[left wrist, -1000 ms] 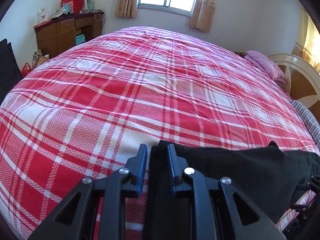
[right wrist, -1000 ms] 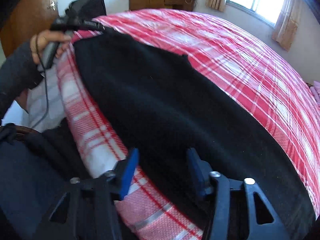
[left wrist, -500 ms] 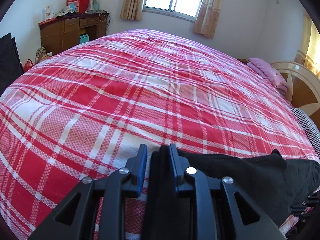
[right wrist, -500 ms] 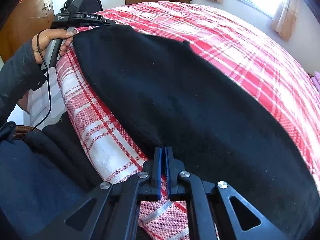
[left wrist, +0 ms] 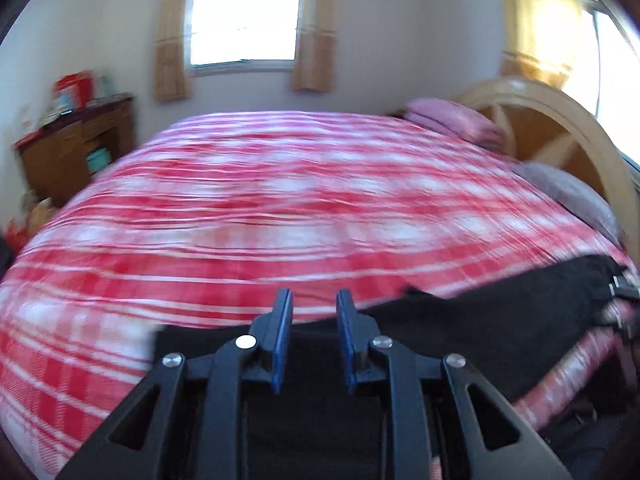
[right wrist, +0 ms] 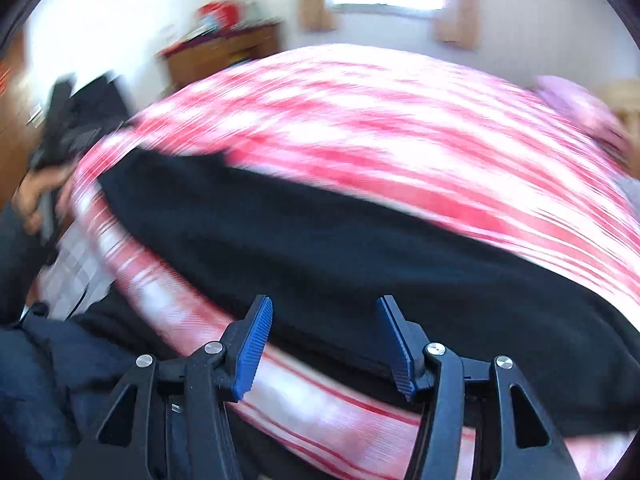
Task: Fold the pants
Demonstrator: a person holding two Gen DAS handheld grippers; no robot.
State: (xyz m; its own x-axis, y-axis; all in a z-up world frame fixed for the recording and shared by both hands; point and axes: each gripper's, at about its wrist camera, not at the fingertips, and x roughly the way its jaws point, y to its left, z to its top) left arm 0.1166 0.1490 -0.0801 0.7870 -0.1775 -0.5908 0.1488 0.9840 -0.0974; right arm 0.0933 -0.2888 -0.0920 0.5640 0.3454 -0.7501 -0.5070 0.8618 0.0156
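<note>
Since the earlier frames both your hands have swung toward the headboard end, and the pictures are smeared. In the left wrist view, your left gripper (left wrist: 313, 304) has its jaws only narrowly apart above the black pants (left wrist: 480, 320); whether cloth is pinched low between them, I cannot tell. The pants lie along the near edge of the bed (left wrist: 280, 200). In the right wrist view, your right gripper (right wrist: 325, 312) is opening, its pads clear of the pants (right wrist: 320, 240) beneath.
</note>
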